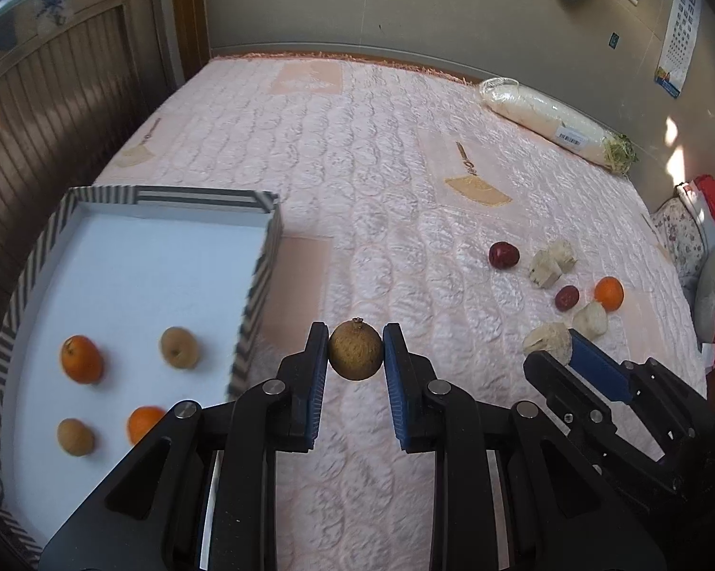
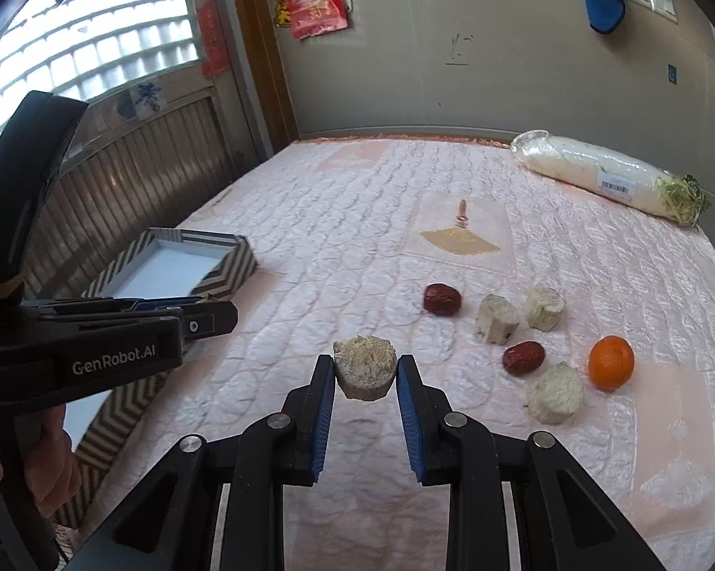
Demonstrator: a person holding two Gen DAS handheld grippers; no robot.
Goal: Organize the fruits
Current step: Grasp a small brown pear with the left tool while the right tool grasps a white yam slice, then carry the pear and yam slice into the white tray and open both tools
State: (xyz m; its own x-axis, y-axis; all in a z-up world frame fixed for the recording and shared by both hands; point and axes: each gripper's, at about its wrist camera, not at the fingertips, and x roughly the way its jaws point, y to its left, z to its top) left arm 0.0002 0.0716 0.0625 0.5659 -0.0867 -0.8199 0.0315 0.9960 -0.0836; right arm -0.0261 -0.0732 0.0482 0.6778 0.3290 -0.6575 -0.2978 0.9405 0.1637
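My left gripper (image 1: 356,351) is shut on a round brown longan (image 1: 356,351), held above the bedspread just right of the striped tray (image 1: 257,280). The tray holds two oranges (image 1: 81,359) and two more brown longans (image 1: 180,347). My right gripper (image 2: 365,373) is shut on a pale cut chunk (image 2: 365,370); the left wrist view shows it at the right (image 1: 555,349). On the bed lie two red dates (image 2: 441,299), three more pale chunks (image 2: 496,319) and an orange (image 2: 611,363). The left gripper (image 2: 210,316) also shows at the left of the right wrist view.
A wrapped white radish (image 2: 605,176) lies at the far right of the bed. A wooden panelled wall (image 1: 48,109) runs along the left side, behind the tray. Cushions and red bags (image 1: 710,219) sit off the bed's right edge. A hand (image 2: 48,471) grips the left tool.
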